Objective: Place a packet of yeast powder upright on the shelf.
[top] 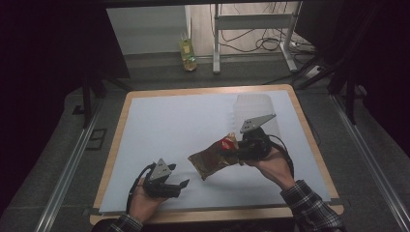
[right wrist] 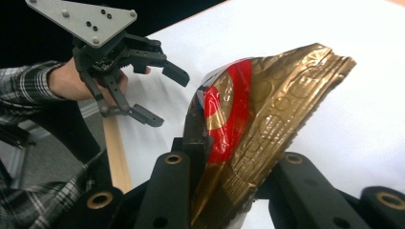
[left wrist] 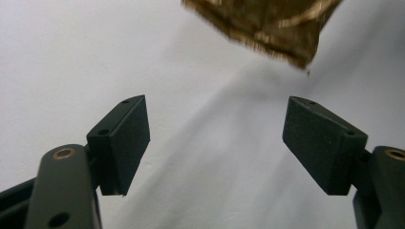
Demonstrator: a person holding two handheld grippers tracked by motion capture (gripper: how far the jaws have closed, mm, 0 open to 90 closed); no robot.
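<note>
Bag: my right gripper (top: 231,147) has its jaws clamped tight on one end of a crumpled gold bag (top: 209,162) with a red patch; in the right gripper view the foil (right wrist: 267,119) bulges up from between the two black jaws.
Bag's place: it hangs clear above the sheet, right of the middle of the table, its free end pointing toward my left gripper; its shadow lies on the sheet below.
Left gripper: my left gripper (top: 183,186) sits low near the table's near edge, jaws spread wide with nothing between them. In the left gripper view bare white sheet shows between the two pads (left wrist: 125,138), and the bag's lower corner (left wrist: 267,28) hangs farther on, apart from them.
Hands: my left hand (top: 142,198) lies by the near edge; my right hand (top: 273,164) is raised, with a plaid sleeve (top: 309,208) behind it.
Surface: a white sheet (top: 169,125) covers nearly the whole table, faintly creased; a light wooden rim (top: 113,145) shows around it.
Floor: grey carpet with metal rails (top: 67,169) running along both sides of the table.
Room: dim, with dark areas left and right. Beyond the far edge stands a white metal frame (top: 254,21) with cables (top: 261,43) looped on the floor, and a small yellow-green bag (top: 187,53) stands on the floor beside it.
</note>
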